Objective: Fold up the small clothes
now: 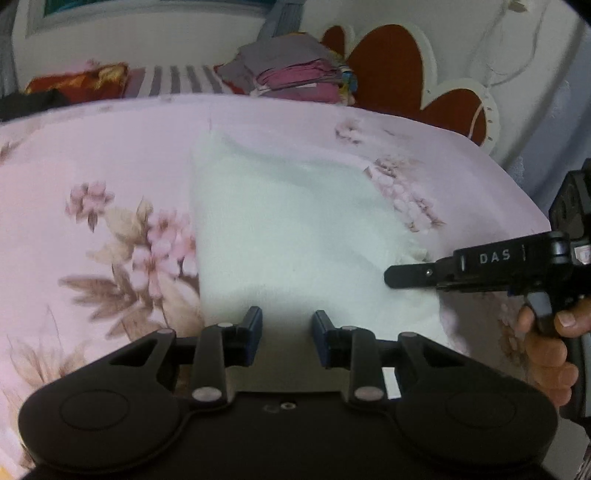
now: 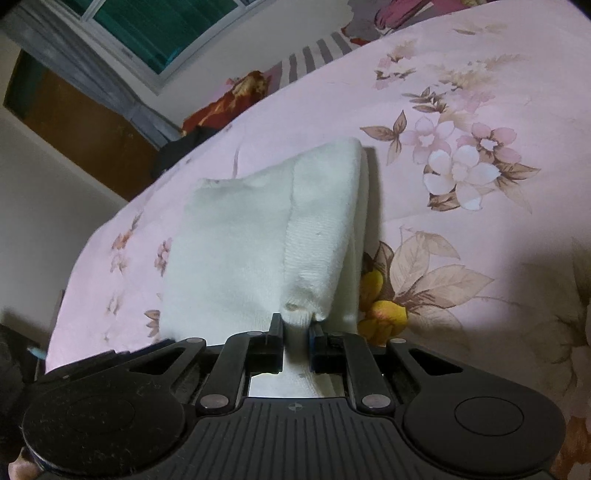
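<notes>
**Right tongs pinch a white garment's edge; left tongs spread above it**

Low over the bed, the left gripper hovers level above the near edge of the white garment, its blue-padded fingers spread apart with nothing between them. Whether they touch the cloth cannot be told. The garment lies on the pink floral bedsheet, roughly in the middle of the left wrist view, with a shallow ridge running across its far part.

Further right in the same view, the right gripper reaches in sideways from the right edge, its black fingers lying flat at the garment's near right corner. A bare hand wraps the handle below it, thumb forward.

From the right wrist view, the right gripper has its fingers pressed together on a ribbed edge of the white garment; a fold of the cloth stands up from the bedsheet, and more white cloth passes between the fingers toward the camera.

Beyond the garment, a stack of folded clothes in grey and pink sits at the far side of the bed, beside a red and white headboard. A red patterned cushion lies to the far left, and a green-paned window shows above.
</notes>
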Action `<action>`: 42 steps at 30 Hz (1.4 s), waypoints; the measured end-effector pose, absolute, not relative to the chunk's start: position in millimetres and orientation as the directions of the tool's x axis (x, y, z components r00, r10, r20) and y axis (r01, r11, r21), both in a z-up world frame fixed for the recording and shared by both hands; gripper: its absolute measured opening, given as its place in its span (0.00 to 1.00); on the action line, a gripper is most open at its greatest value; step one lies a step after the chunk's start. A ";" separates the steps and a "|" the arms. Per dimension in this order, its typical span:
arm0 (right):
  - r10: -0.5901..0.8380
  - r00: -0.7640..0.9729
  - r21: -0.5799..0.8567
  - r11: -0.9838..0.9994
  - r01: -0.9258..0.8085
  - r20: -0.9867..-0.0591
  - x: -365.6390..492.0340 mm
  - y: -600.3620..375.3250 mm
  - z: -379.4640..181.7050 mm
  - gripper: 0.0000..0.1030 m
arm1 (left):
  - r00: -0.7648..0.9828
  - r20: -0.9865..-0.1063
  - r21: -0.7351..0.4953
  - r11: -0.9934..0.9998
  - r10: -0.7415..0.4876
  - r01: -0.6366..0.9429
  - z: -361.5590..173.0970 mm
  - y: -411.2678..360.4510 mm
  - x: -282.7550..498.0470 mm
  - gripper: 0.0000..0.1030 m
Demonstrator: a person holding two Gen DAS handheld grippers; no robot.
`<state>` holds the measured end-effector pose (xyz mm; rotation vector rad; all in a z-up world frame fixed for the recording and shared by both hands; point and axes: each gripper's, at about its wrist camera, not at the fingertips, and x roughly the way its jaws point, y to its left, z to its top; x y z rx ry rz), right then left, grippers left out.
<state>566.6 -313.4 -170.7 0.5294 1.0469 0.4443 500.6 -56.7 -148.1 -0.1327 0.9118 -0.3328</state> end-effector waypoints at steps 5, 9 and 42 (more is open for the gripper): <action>0.570 0.424 0.588 0.802 -0.100 -0.704 564.6 -313.0 -169.5 0.11 | 0.554 -0.749 -0.278 0.931 -0.363 0.235 -144.4 -55.8 491.0 0.28; 0.579 0.469 0.588 0.796 -0.145 -0.668 561.3 -321.5 -152.2 0.27 | 0.647 -0.656 -0.345 0.917 -0.389 0.201 -122.1 -33.3 501.9 0.38; 0.398 0.552 0.292 0.916 -0.274 -0.732 606.5 -272.0 -142.1 0.15 | 0.631 -0.655 -0.324 0.909 -0.415 0.261 -145.8 -41.6 573.5 0.34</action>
